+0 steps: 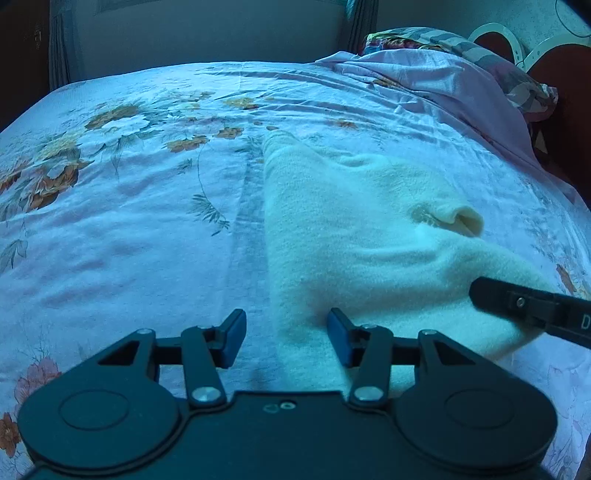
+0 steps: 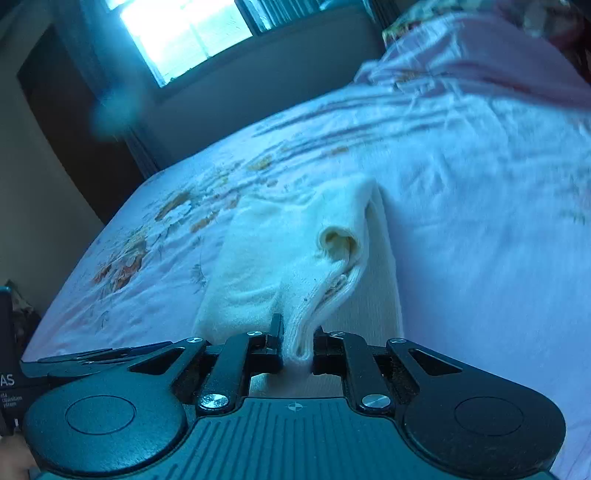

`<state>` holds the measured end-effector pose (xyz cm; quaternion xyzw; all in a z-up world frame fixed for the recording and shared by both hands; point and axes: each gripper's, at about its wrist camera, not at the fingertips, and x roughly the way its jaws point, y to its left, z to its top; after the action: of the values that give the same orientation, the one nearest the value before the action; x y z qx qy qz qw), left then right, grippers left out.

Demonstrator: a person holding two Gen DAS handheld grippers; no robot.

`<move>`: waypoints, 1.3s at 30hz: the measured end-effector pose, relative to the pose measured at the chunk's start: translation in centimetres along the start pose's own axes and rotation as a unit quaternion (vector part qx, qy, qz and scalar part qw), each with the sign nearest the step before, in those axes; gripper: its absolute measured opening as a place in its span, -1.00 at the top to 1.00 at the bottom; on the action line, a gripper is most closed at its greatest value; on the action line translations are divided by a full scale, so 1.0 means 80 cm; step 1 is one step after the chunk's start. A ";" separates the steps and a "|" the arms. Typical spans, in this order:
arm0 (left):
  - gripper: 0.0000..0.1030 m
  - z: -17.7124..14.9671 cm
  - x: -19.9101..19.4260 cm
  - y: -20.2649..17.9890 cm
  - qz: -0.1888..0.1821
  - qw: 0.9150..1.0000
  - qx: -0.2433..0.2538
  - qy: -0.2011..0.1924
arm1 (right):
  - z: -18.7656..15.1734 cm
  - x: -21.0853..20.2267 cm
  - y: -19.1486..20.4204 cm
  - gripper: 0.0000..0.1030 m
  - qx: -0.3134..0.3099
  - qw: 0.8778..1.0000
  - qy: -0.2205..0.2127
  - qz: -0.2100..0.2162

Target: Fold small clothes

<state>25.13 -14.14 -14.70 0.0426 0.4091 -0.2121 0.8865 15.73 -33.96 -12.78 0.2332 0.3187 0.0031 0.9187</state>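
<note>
One cream knit garment (image 1: 351, 221). One floral bedsheet (image 1: 147, 221). One pink cloth (image 1: 424, 77) heaped at the far end. One patterned pillow (image 1: 509, 74). One window (image 2: 184, 33). Two grippers: left gripper (image 1: 286, 338), right gripper (image 2: 297, 343).

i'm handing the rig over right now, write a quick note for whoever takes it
Right gripper: jaws shut on a bunched edge of the cream garment.
Left gripper: jaws open, holding nothing, over the garment's near edge.
Garment lies on the floral bedsheet, partly gathered, one cuff-like opening facing up.
Done: one edge gripped. Left: fold it over, flatten it, let go.
</note>
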 end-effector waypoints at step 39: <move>0.03 -0.027 0.016 -0.018 -0.022 1.000 -0.007 -0.004 | 0.028 0.114 -0.044 0.73 -0.064 0.994 0.000 -0.092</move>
<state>23.73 -15.35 -16.91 0.0263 0.4082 -0.2285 0.8834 23.82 -36.64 -18.11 0.1439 0.3384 -0.0613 0.9279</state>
